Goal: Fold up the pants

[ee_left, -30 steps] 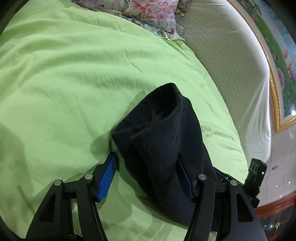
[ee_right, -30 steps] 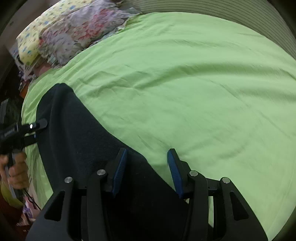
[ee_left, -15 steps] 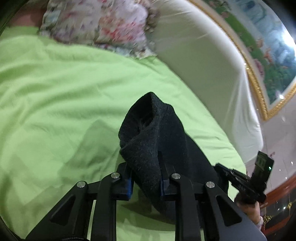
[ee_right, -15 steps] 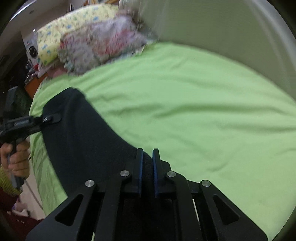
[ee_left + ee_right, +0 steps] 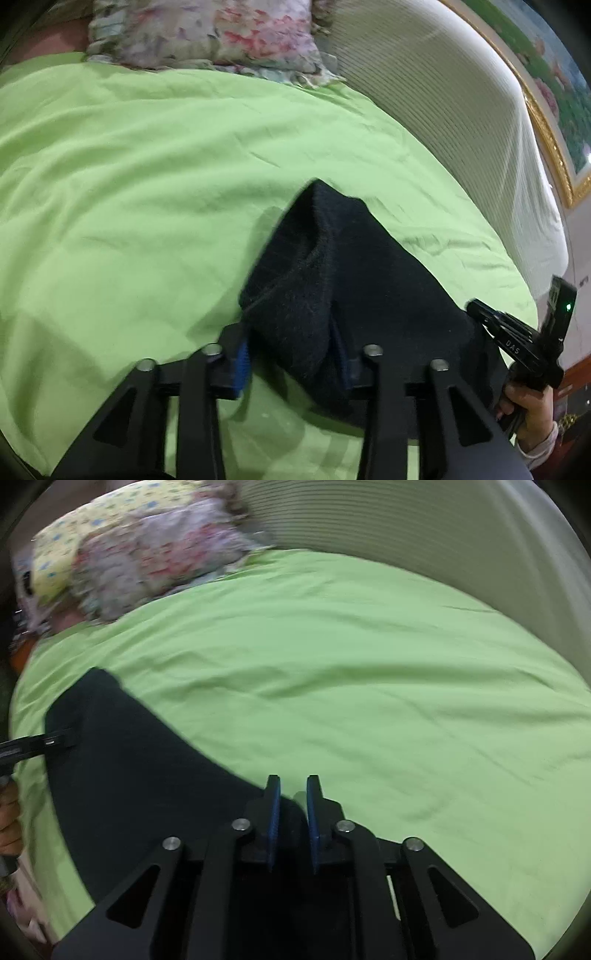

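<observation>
Black pants (image 5: pixel 332 280) are on the green bed (image 5: pixel 147 221), near its edge. Left claw (image 5: pixel 291 354) is clamped on a thick bunched fold; right claw (image 5: pixel 291 823) is narrow, pinching another edge. Soft, fleecy and floppy, so I'd say grab corners or hems, both layers, or it'll sag.

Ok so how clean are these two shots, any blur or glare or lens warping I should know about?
Left wrist view: fairly sharp, the black pants showing fleece texture, a bright glare patch at the right edge, fisheye bending the headboard. Right wrist view: motion blur smears the floral pillow and the pants' edge; dark vignette in both.
</observation>
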### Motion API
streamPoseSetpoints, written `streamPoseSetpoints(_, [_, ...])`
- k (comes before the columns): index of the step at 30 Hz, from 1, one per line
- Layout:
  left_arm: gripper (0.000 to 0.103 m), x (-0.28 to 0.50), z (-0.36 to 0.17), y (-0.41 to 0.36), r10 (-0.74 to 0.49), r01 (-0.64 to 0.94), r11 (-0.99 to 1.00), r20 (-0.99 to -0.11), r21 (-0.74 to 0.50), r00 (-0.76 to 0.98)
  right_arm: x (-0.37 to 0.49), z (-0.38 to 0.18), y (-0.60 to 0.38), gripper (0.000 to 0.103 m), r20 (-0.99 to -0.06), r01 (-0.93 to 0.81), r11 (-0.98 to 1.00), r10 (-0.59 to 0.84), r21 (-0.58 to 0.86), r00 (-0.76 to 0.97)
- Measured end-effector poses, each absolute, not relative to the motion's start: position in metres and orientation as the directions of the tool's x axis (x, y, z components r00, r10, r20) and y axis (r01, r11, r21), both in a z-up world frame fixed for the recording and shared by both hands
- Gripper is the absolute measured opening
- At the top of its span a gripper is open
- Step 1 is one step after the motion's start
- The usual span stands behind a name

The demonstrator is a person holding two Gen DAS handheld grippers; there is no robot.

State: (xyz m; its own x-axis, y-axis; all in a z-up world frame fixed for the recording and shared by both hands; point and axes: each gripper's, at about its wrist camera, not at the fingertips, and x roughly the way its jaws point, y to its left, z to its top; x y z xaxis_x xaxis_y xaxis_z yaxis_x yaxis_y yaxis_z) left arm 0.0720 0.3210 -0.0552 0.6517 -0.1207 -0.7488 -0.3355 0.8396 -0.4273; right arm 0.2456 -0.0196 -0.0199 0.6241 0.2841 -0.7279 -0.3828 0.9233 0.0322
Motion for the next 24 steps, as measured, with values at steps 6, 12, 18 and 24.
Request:
streamPoseSetpoints(6, [0.052, 0.056, -0.036, 0.328, -0.05, -0.391, 0.831, -0.754, -0.395, 0.654, 0.212, -0.002, -0.078, 0.017, -0.667, -0.286, 0.944, 0.32, 0.164, 0.673])
streamPoseSetpoints(12, [0.06, 0.045, -0.002, 0.311, -0.014, -0.36, 0.861, -0.723, -0.36, 0.691, 0.155, 0.001, -0.116, 0.029, -0.633, -0.219, 0.947, 0.319, 0.234, 0.705])
streamPoseSetpoints(18, [0.062, 0.051, 0.018, 0.275, -0.051, -0.278, 0.895, -0.7, -0.348, 0.712, 0.105, -0.003, -0.148, 0.038, -0.607, -0.132, 0.944, 0.297, 0.301, 0.737])
streamPoseSetpoints(24, [0.066, 0.063, 0.018, 0.228, -0.132, -0.181, 0.92, -0.711, -0.347, 0.691, 0.063, -0.014, -0.18, 0.041, -0.6, -0.034, 0.934, 0.257, 0.357, 0.758])
